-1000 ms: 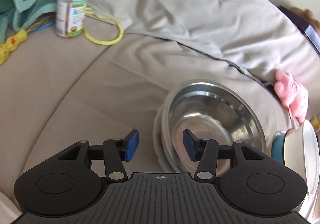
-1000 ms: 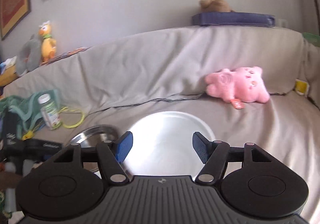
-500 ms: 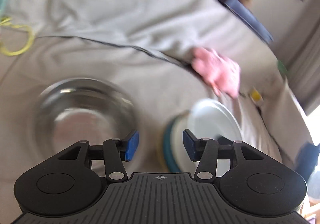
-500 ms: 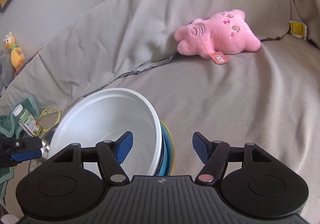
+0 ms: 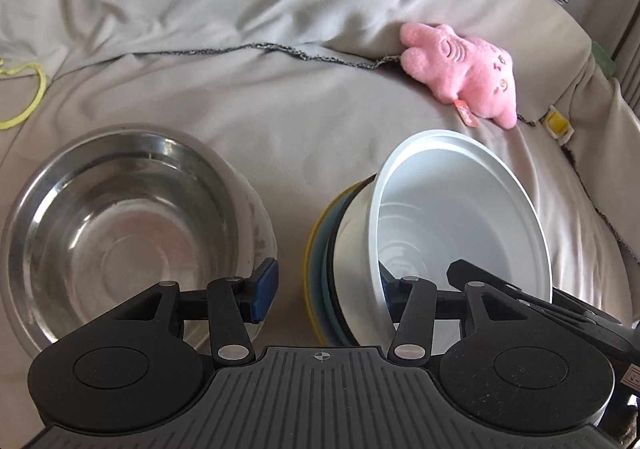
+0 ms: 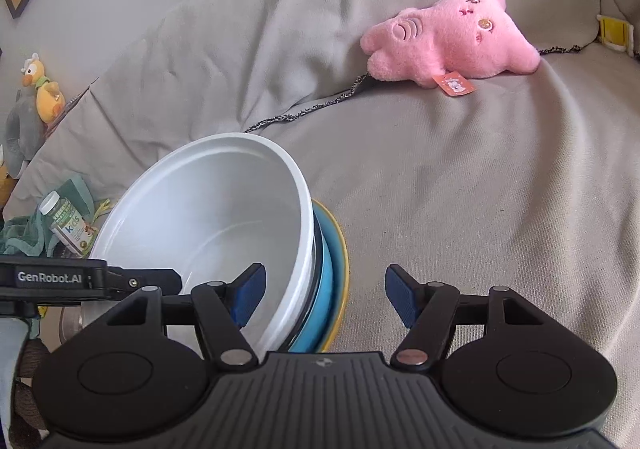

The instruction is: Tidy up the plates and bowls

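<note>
Both claws have swung over to the white bowl [image 5: 460,217], tilted atop the blue plate [image 6: 326,281] on the sofa [image 6: 460,189]. Left claw [image 5: 324,289] and right claw [image 6: 324,297] gape astride its rim; steel bowl [image 5: 120,229] remains unstacked.

A: what's it all sitting on?
B: a couch under a beige cover [image 5: 280,101]. Steel bowl [image 5: 120,225] front-left of the left tool, the stacked dishes [image 5: 324,249] dead ahead, pink plush [image 6: 448,41] further back right.
</note>
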`<move>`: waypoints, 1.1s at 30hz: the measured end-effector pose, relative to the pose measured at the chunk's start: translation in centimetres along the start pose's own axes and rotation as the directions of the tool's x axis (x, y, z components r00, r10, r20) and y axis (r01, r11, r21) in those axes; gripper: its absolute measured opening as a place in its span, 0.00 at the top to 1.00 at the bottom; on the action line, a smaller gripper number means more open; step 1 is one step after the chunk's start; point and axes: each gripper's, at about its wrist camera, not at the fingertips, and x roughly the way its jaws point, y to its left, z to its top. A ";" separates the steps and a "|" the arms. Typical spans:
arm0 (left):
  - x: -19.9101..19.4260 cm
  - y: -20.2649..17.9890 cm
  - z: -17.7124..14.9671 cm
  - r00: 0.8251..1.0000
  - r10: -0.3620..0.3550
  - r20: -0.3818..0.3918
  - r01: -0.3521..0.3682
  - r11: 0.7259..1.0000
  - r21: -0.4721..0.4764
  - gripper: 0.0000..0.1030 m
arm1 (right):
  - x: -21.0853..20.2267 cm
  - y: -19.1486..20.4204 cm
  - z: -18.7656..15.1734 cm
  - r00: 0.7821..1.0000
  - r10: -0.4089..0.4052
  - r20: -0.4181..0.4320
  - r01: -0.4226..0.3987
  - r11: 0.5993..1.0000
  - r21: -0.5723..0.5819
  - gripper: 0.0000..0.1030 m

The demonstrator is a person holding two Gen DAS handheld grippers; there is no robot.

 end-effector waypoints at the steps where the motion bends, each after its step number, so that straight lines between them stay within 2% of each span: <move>1: 0.3 -0.1 0.1 1.000 -0.005 -0.012 0.005 1.000 0.004 0.51 | 0.0 0.0 0.0 1.000 0.002 0.001 -0.002 1.000 0.002 0.34; 4: 1.8 -0.3 0.4 0.997 -0.034 -0.068 0.034 0.999 0.001 0.51 | 0.0 -0.4 0.1 1.000 0.013 -0.004 -0.013 1.000 0.028 0.26; 5: 2.2 -0.4 0.5 0.997 -0.032 -0.074 0.032 0.999 0.002 0.54 | 0.2 -0.6 0.1 1.000 0.028 -0.012 -0.028 0.998 0.048 0.25; 10: 3.0 -0.9 1.1 0.994 -0.052 -0.093 0.052 0.999 0.007 0.52 | 1.2 -1.8 0.3 0.988 0.135 -0.075 -0.122 0.980 0.157 0.25; 12: 3.2 -1.0 1.2 0.993 -0.055 -0.108 0.057 0.998 0.016 0.50 | 1.6 -2.2 0.1 0.977 0.189 -0.101 -0.166 0.966 0.198 0.28; 13: 3.3 -1.1 1.2 0.992 -0.052 -0.111 0.056 0.998 0.032 0.49 | 1.8 -2.3 0.0 0.970 0.215 -0.111 -0.188 0.959 0.212 0.36; 14: 3.2 -1.2 1.1 0.993 -0.048 -0.111 0.053 0.998 0.043 0.48 | 1.9 -2.2 -0.1 0.963 0.238 -0.123 -0.208 0.953 0.219 0.38; 19: 3.0 -2.2 0.9 0.992 -0.045 -0.118 0.052 0.997 0.058 0.40 | 1.2 -1.3 -0.5 0.980 0.165 -0.114 -0.145 0.975 0.168 0.50; 24: 4.0 -3.6 0.6 0.984 -0.078 -0.157 0.090 0.994 0.068 0.40 | -0.6 -1.9 -0.5 0.992 0.102 -0.070 -0.091 0.984 0.154 0.50; 29: 4.3 -5.0 0.9 0.988 -0.052 -0.149 0.073 0.988 0.137 0.39 | -0.4 -4.2 -0.4 0.985 0.152 -0.085 -0.125 0.956 0.264 0.50; 33: 4.6 -4.6 1.2 0.981 -0.068 -0.182 0.094 0.986 0.136 0.38 | -0.5 -4.1 -0.5 0.986 0.146 -0.079 -0.121 0.958 0.260 0.49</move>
